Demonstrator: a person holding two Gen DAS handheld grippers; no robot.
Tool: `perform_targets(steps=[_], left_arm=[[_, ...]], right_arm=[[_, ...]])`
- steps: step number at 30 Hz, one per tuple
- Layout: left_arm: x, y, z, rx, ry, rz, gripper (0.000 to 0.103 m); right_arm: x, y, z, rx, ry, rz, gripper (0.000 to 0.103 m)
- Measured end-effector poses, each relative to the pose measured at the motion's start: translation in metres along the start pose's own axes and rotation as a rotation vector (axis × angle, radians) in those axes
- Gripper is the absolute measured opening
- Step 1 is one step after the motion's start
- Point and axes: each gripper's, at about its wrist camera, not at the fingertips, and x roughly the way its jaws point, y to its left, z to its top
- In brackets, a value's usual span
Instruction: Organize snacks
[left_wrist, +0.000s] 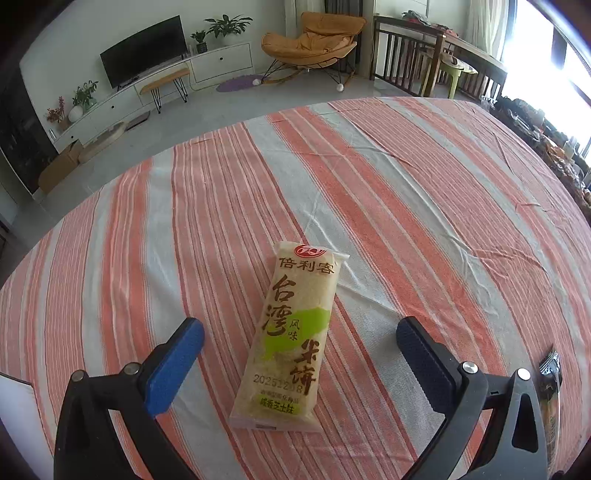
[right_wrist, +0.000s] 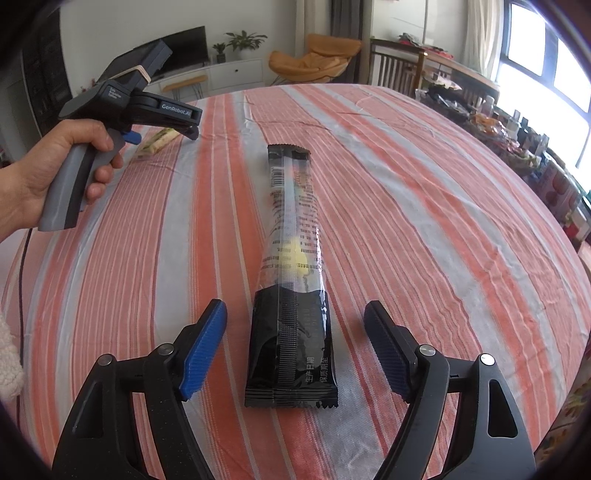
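The left gripper (left_wrist: 299, 345) had its jaws spread wide, with a rice cracker packet (left_wrist: 290, 341) lying flat on the striped tablecloth (left_wrist: 424, 192) between them, untouched. The right gripper (right_wrist: 295, 332) was spread too, around the near end of a black snack packet (right_wrist: 291, 280), not touching it.

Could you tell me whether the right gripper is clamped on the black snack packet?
No: the right gripper stands open, its blue pads clear of the black snack packet lying flat on the striped tablecloth.
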Motion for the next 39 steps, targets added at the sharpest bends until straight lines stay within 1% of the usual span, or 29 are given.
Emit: perform_targets(steps=[3,7,8,9,10,12,13,16,21,24,29,32,35,39], left_arm=[[0.003,0.004,0.003,-0.037,-0.017,0.009,0.103],[0.002,0.004,0.002,-0.037,-0.035,0.011,0.102],[0.0,0.004,0.002,-0.039,-0.05,0.013,0.092],[-0.004,0.005,0.001,-0.04,-0.07,0.014,0.074],[-0.007,0.005,0.0,-0.042,-0.082,0.013,0.065],[-0.011,0.007,-0.001,-0.046,-0.087,0.012,0.032],[-0.012,0.007,0.0,-0.045,-0.084,0.013,0.029],[-0.018,0.008,-0.007,-0.041,-0.088,0.009,0.028],[-0.041,0.008,-0.039,-0.037,-0.097,0.0,0.028],[-0.063,0.009,-0.067,-0.027,-0.078,-0.006,0.028],[-0.115,0.008,-0.119,-0.055,-0.069,-0.064,0.028],[-0.146,-0.002,-0.156,-0.061,-0.067,-0.078,0.028],[-0.17,-0.013,-0.194,-0.04,-0.069,-0.077,0.028],[-0.189,-0.027,-0.234,0.006,-0.08,-0.047,0.028]], right_arm=[[0.0,0.001,0.0,0.0,0.0,0.001,0.08],[0.001,0.001,0.0,-0.002,0.0,0.002,0.08],[0.0,0.001,0.0,-0.002,0.0,0.002,0.08],[0.0,0.001,0.0,-0.002,0.0,0.002,0.08],[0.0,0.001,0.0,-0.002,0.0,0.002,0.08],[0.0,0.001,0.0,-0.002,0.0,0.002,0.081],[0.001,0.001,0.0,-0.002,0.0,0.002,0.081],[0.0,0.001,0.0,-0.003,0.0,0.001,0.081],[0.0,0.001,0.0,-0.002,0.001,0.001,0.081],[0.0,0.001,0.0,-0.002,0.001,0.001,0.081],[0.0,0.001,0.001,-0.002,0.001,0.001,0.081],[0.0,0.001,0.001,-0.001,0.001,0.002,0.081],[0.0,0.001,0.001,-0.002,0.001,0.003,0.081],[0.0,0.001,0.001,-0.002,0.001,0.003,0.081]])
